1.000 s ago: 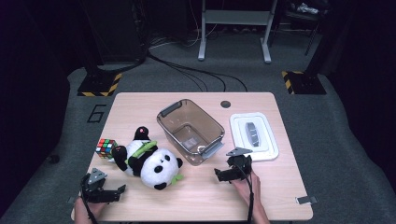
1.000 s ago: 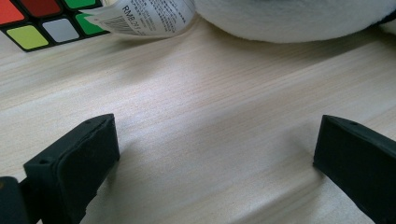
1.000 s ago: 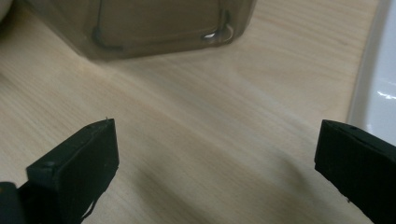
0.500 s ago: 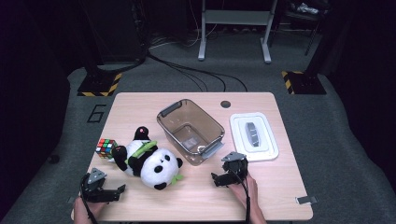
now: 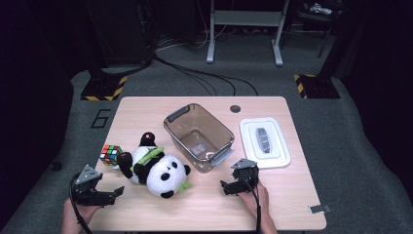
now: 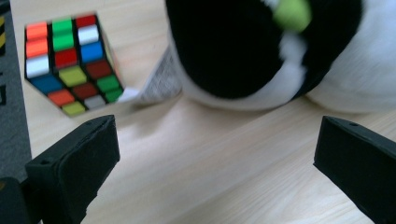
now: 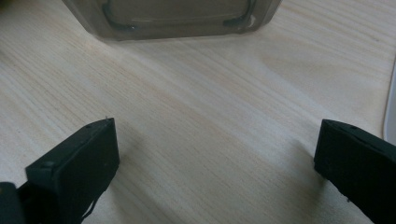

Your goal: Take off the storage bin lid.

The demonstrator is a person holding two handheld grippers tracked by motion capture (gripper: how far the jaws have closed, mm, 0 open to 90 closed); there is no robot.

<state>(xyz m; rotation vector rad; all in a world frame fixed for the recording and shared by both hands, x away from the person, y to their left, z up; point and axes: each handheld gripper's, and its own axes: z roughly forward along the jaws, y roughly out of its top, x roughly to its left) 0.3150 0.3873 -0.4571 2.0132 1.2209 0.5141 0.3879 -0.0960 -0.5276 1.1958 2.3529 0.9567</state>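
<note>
A black-and-white panda plush (image 5: 158, 169) lies on the wooden table (image 5: 272, 108), left of centre, with a Rubik's cube (image 5: 110, 154) at its left. My left gripper (image 5: 108, 188) hovers open near the front left corner, just short of the plush. Its own view shows the cube (image 6: 70, 63) at upper left and the plush's black limb (image 6: 243, 46) ahead of the wide-apart jaws (image 6: 217, 140). My right gripper (image 5: 233, 184) is open in front of the clear plastic bin (image 5: 199, 138). The bin's lower wall (image 7: 173, 18) lies beyond its jaws (image 7: 217, 140), with bare wood between them.
A white lid (image 5: 265, 141) with a grey handle lies flat to the right of the bin; its edge (image 7: 391, 112) shows at the right. A small grey tag (image 5: 316, 208) sits near the front right corner. A paper label (image 6: 159, 84) sticks out from the plush.
My right gripper has slid a little left and back toward the front edge, away from the lid. The left gripper has barely shifted. Both stay open.
</note>
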